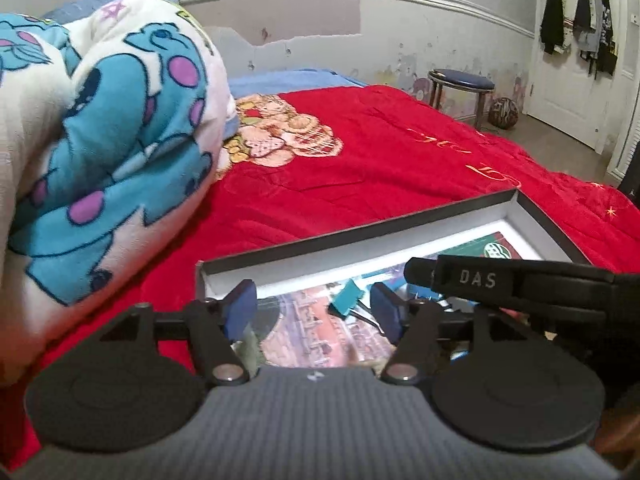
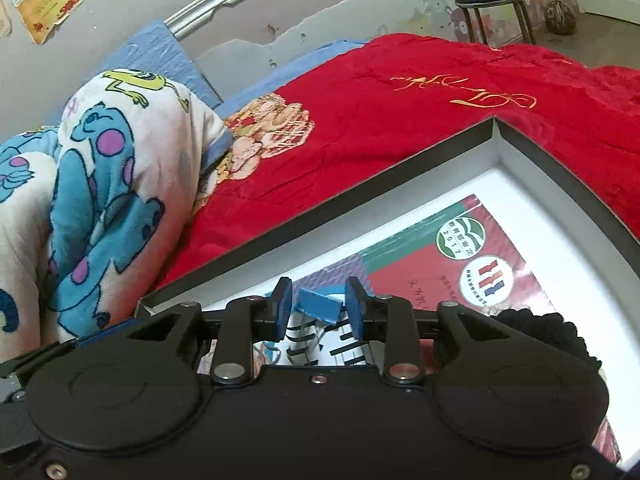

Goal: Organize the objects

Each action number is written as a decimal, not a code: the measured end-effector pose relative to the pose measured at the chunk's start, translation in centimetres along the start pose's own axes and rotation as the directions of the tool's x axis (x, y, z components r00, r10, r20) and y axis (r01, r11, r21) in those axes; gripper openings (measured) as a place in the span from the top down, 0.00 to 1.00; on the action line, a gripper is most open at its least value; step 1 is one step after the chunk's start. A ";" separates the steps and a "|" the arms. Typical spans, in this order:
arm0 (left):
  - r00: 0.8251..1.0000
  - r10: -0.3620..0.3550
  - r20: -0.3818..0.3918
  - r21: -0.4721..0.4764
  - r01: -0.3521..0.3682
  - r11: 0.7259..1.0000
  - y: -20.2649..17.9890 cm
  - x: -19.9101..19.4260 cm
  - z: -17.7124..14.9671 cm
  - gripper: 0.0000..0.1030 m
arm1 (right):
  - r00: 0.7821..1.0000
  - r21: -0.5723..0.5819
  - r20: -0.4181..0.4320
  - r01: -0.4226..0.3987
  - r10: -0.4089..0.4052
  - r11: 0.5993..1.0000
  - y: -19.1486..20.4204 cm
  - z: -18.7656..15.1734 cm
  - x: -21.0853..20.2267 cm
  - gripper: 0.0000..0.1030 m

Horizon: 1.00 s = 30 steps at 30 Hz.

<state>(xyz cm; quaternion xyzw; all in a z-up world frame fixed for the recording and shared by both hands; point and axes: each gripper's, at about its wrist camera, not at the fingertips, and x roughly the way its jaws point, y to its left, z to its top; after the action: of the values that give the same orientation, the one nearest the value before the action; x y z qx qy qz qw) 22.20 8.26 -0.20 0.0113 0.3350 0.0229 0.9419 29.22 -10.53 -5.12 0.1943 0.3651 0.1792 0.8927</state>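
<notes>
Blue binder clip (image 2: 320, 307) — tilted, inside shallow box (image 2: 560, 160).

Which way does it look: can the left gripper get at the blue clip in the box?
Probably yes. The left gripper is open over the box with the blue clip just ahead, though the right gripper already brackets it.

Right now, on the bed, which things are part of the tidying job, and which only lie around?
Part of the job:
- shallow box on the red bedspread
- red printed booklet inside it
- blue binder clip between the right gripper fingers
- left gripper, open over the box

Lying around:
- cartoon blanket
- stool
- ball
- hanging clothes
</notes>
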 end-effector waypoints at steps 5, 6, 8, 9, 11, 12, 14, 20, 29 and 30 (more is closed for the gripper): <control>0.999 0.044 0.017 -0.047 -0.043 0.998 1.4 -1.2 0.5 0.25 | 0.999 -0.018 0.038 -0.014 0.014 1.000 0.7 0.3 -1.2 0.57; 0.998 0.057 0.024 -0.052 -0.056 0.997 1.7 -1.7 0.7 0.24 | 0.999 -0.027 0.045 -0.014 0.015 1.000 1.0 0.5 -1.6 0.55; 0.996 0.073 0.043 -0.059 -0.070 0.996 2.1 -2.8 1.1 0.21 | 0.997 -0.041 0.066 -0.022 0.025 0.999 1.7 0.9 -2.8 0.52; 0.996 0.075 0.055 -0.061 -0.072 0.996 2.3 -3.3 1.4 0.19 | 0.996 -0.048 0.080 -0.032 0.036 0.998 2.1 1.2 -3.6 0.49; 0.993 0.076 0.088 -0.057 -0.071 0.996 2.2 -4.7 2.0 0.14 | 0.993 -0.066 0.104 -0.052 0.059 0.996 2.8 1.7 -5.1 0.46; 0.991 0.083 0.104 -0.050 -0.078 0.996 2.1 -5.5 2.3 0.12 | 0.991 -0.078 0.122 -0.046 0.055 0.996 3.2 2.0 -6.1 0.46; 0.987 0.102 0.123 -0.044 -0.097 0.994 1.8 -7.1 3.0 0.09 | 0.988 -0.105 0.144 -0.041 0.056 0.994 3.9 2.7 -7.9 0.46; 0.970 0.118 0.213 0.004 -0.121 0.993 0.1 -12.8 5.2 0.00 | 0.973 -0.150 0.219 -0.043 0.075 0.988 5.6 5.1 -15.0 0.32; 0.954 0.115 0.276 0.030 -0.128 0.991 -1.5 -21.5 5.9 0.00 | 0.942 -0.219 0.305 -0.076 0.142 0.973 8.6 6.7 -24.0 0.14; 0.954 0.117 0.277 0.030 -0.131 0.991 -1.7 -22.2 5.7 0.00 | 0.942 -0.238 0.300 -0.075 0.147 0.968 8.9 6.4 -25.0 0.11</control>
<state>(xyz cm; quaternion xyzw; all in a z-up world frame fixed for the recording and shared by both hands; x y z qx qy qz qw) 8.65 5.44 18.16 0.0579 0.2003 0.0721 0.9754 15.48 -15.79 17.89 0.1395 0.1836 0.2360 0.9440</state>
